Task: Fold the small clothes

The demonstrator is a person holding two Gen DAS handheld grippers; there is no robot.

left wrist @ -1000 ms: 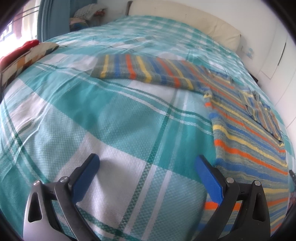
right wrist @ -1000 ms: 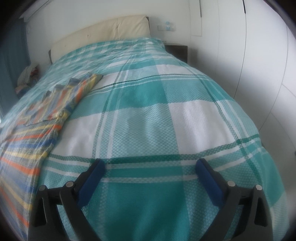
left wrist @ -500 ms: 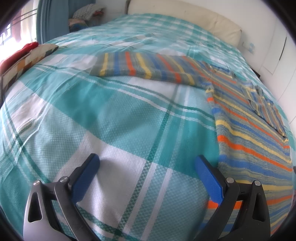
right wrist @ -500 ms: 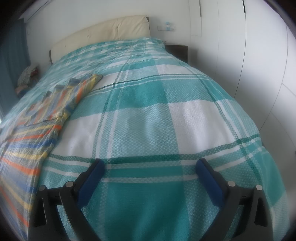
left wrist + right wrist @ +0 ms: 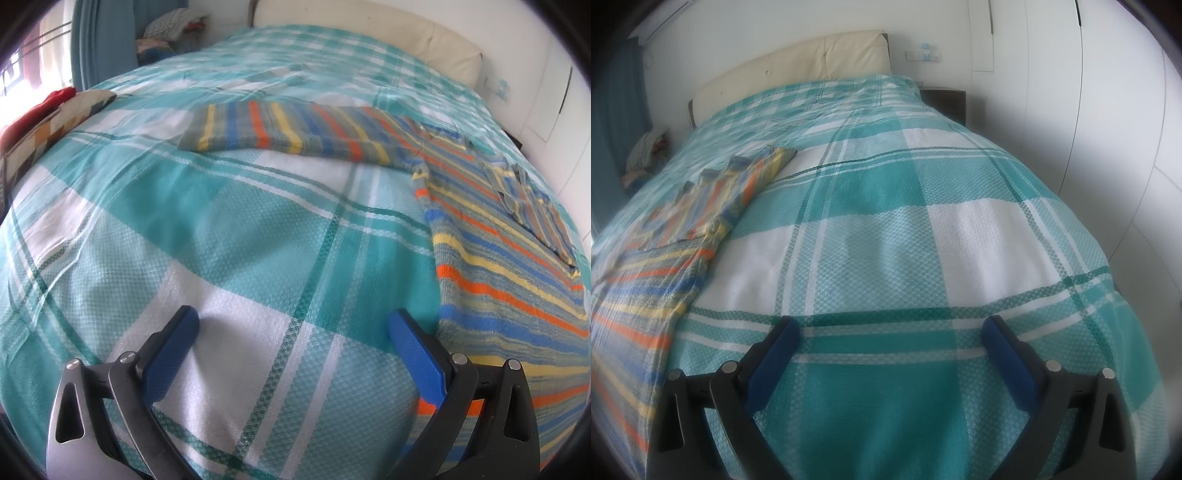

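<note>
A striped shirt (image 5: 509, 266) in grey, blue, orange and yellow lies spread flat on the bed, one sleeve (image 5: 280, 129) stretched out to the left. In the right wrist view the shirt (image 5: 657, 258) lies at the left, its other sleeve (image 5: 753, 177) reaching toward the headboard. My left gripper (image 5: 293, 325) is open and empty, low over the bedspread just left of the shirt's body. My right gripper (image 5: 890, 332) is open and empty over bare bedspread to the right of the shirt.
The bed has a teal and white plaid bedspread (image 5: 229, 236) and a cream headboard (image 5: 798, 70). A patterned cushion with a red cloth (image 5: 48, 118) lies at the left edge. A clothes pile (image 5: 170, 33) sits by blue curtains. White wardrobe doors (image 5: 1108, 110) and a dark nightstand (image 5: 945, 101) stand at the right.
The left view has shifted a little, so the shirt sits slightly lower and further right in it. The right view is nearly unchanged. Both grippers stay open.
</note>
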